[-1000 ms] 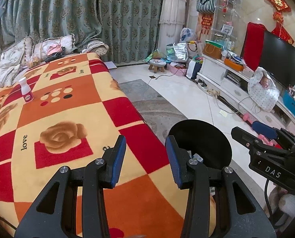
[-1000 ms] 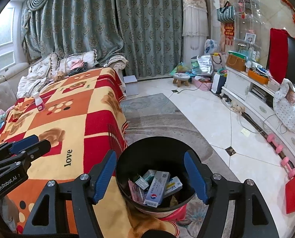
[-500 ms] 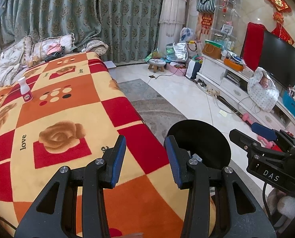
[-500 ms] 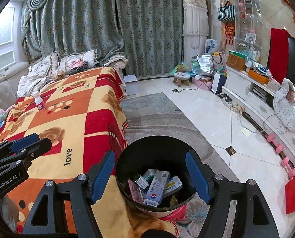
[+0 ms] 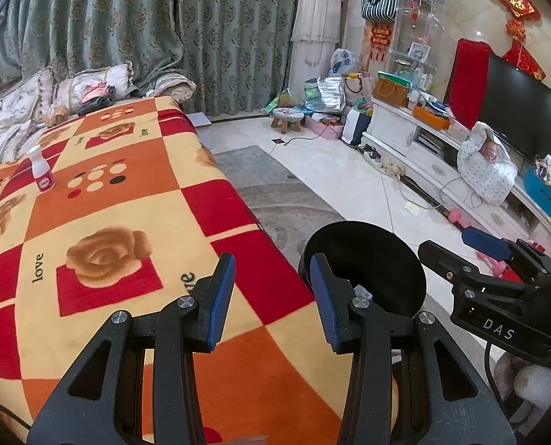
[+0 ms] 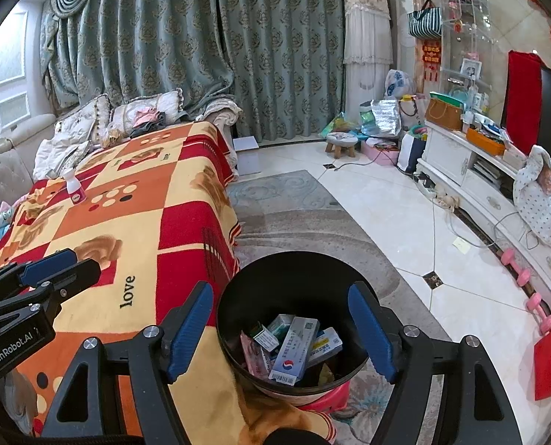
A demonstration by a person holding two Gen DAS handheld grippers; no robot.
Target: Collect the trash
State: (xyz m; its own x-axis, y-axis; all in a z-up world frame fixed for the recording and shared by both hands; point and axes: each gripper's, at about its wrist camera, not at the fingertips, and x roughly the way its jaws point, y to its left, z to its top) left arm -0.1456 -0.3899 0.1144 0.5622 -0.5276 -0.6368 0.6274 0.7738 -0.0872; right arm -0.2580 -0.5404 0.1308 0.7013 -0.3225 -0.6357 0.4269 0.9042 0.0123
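Observation:
A black round trash bin (image 6: 294, 278) stands on the floor against the blanket's edge, holding several small cardboard boxes (image 6: 294, 348). My right gripper (image 6: 281, 319) hovers open just above its rim, with nothing between the blue pads. My left gripper (image 5: 271, 282) is open and empty over the orange, red and yellow blanket (image 5: 108, 204), with the bin (image 5: 371, 256) to its right. A small white bottle with a pink label (image 5: 42, 174) stands upright far back on the blanket, also seen as the bottle (image 6: 74, 186) in the right wrist view.
Cushions and clothes (image 5: 89, 91) pile up at the blanket's far end. A grey rug (image 6: 294, 215) and pale tiled floor (image 6: 386, 193) lie beyond the bin. A white TV cabinet (image 5: 416, 137), a small stool (image 5: 288, 118), bags and pink dumbbells (image 6: 527, 289) line the right side.
The right gripper's jaws have spread slightly wider over the bin. Neither hand has shifted, and the left gripper looks the same.

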